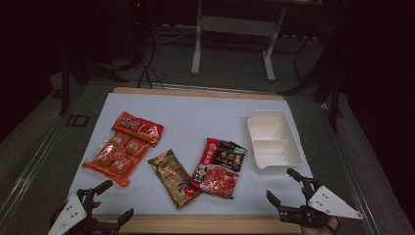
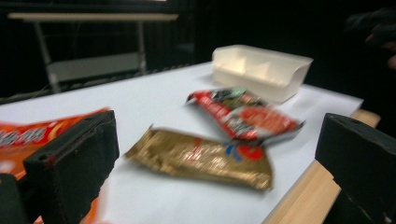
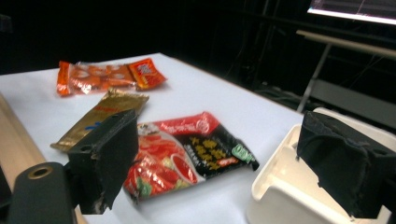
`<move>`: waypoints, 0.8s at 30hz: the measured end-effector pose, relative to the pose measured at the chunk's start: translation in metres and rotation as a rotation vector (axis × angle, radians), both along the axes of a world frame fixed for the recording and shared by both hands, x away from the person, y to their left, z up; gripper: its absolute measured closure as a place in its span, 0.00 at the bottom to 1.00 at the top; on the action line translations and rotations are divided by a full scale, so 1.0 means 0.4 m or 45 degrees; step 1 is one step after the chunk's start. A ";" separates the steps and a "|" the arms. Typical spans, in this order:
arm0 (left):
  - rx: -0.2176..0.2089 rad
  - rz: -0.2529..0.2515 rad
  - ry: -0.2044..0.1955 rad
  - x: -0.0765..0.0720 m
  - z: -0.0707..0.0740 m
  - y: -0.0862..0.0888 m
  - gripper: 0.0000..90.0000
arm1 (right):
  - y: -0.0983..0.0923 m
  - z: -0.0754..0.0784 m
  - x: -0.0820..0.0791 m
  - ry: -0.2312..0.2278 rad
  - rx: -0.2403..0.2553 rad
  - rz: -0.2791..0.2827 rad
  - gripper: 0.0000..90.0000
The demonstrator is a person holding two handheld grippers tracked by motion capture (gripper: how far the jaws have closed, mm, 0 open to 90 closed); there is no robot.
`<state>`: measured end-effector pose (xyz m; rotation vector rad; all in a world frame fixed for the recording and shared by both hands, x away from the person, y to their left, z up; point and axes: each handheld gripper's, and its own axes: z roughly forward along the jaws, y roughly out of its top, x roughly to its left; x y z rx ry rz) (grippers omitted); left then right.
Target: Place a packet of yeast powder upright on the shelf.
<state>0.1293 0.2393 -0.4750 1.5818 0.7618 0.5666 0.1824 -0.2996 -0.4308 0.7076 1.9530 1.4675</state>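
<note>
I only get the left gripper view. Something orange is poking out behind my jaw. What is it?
Observer: An orange bag. It has a clear part, and small orange packs show through it.
Operator: Where's the other hand-held gripper?
Observer: The right hand-held gripper is at the near right corner of the table, just in front of the white tray, jaws open.
Operator: Is anything inside the tray?
Observer: No. From above, its compartments are empty.
</note>
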 end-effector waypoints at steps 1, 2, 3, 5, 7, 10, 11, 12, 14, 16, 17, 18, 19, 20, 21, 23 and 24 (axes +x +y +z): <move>-0.015 0.001 0.003 0.000 0.004 -0.002 0.00 | 0.001 0.003 -0.002 -0.006 0.004 0.001 0.12; -0.030 -0.003 0.010 0.002 0.007 -0.004 0.00 | 0.002 0.005 -0.005 -0.013 0.009 -0.005 0.12; -0.061 -0.017 0.025 0.004 0.011 -0.005 0.00 | 0.002 0.008 -0.006 -0.015 0.011 -0.007 0.12; -0.085 -0.020 0.039 0.008 0.021 -0.012 0.00 | 0.001 0.013 -0.005 -0.015 0.029 0.001 0.12; -0.063 -0.030 0.051 0.012 0.037 -0.021 0.00 | 0.001 0.014 -0.003 -0.024 0.030 0.011 0.12; -0.029 -0.049 0.051 0.017 0.059 -0.036 0.00 | 0.006 0.015 -0.001 -0.064 0.004 0.029 0.12; -0.023 -0.046 0.053 0.020 0.064 -0.040 0.00 | 0.007 0.016 -0.001 -0.056 0.012 0.038 0.14; -0.024 -0.048 0.057 0.023 0.068 -0.043 0.00 | 0.009 0.016 -0.002 -0.041 0.008 0.042 0.14; -0.036 -0.061 0.058 0.029 0.074 -0.045 0.00 | 0.015 0.018 -0.004 -0.024 -0.004 0.035 0.15; -0.036 -0.067 0.073 0.040 0.080 -0.045 0.00 | 0.015 0.019 -0.004 -0.013 0.001 0.040 0.15; -0.033 -0.063 0.073 0.045 0.083 -0.045 0.00 | 0.016 0.019 -0.006 -0.015 0.012 0.039 0.14; -0.024 -0.068 0.072 0.050 0.085 -0.045 0.00 | 0.016 0.019 -0.006 -0.015 0.017 0.044 0.14; -0.013 -0.071 0.073 0.056 0.087 -0.045 0.00 | 0.019 0.021 -0.007 -0.011 0.012 0.045 0.13; -0.006 -0.071 0.076 0.061 0.089 -0.046 0.00 | 0.019 0.021 -0.007 -0.011 0.012 0.045 0.13; -0.003 -0.075 0.079 0.067 0.090 -0.046 0.00 | 0.021 0.022 -0.007 -0.007 0.016 0.047 0.13; 0.008 -0.074 0.087 0.077 0.093 -0.051 0.00 | 0.024 0.022 -0.007 -0.004 0.021 0.048 0.12; 0.012 -0.081 0.083 0.082 0.093 -0.053 0.00 | 0.026 0.022 -0.007 -0.008 0.024 0.043 0.12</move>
